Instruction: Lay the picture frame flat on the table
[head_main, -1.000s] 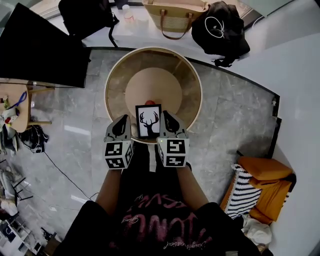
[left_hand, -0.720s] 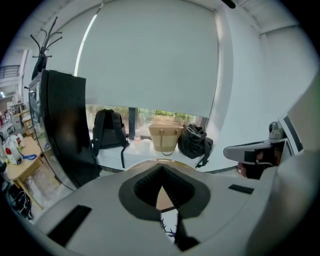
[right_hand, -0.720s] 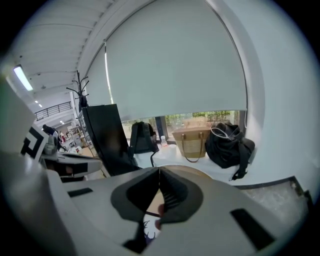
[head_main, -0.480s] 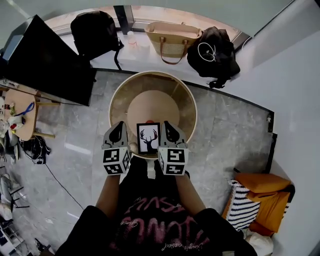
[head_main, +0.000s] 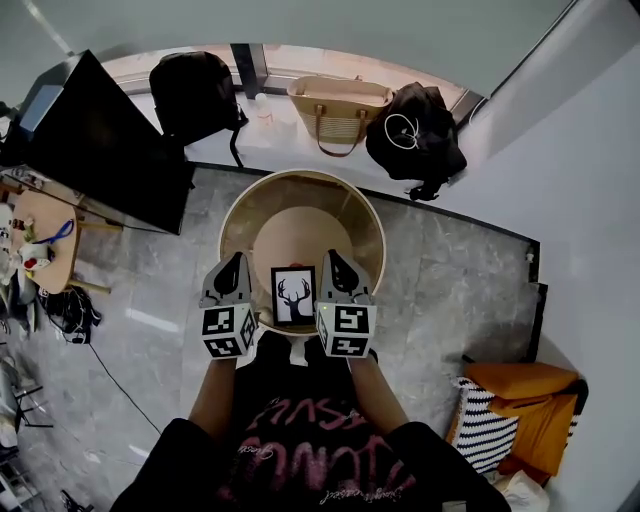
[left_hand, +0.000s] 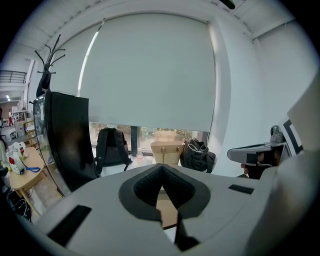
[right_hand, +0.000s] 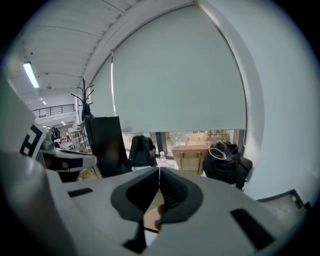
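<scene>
Left gripper (head_main: 235, 262): your jaws are together, tips meeting, with nothing between them. Right gripper (head_main: 330, 258): the same, jaws closed on nothing.

You hold both over the near rim of the round wooden table (head_main: 300, 225), one on each side of the picture frame (head_main: 293, 295). The frame is at the near edge of the table, between the two grippers. It has a black border and its deer-silhouette print faces you. The left gripper is just beside it with a gap showing. The right gripper is closer, and contact cannot be judged. From above, you cannot tell whether the frame stands upright or leans.

Far side, past the table: a black backpack (head_main: 195, 95) at left, a woven tote bag (head_main: 338, 110) in the middle and a black bag (head_main: 415, 140) at right. A large dark panel (head_main: 100, 150) is at far left.
</scene>
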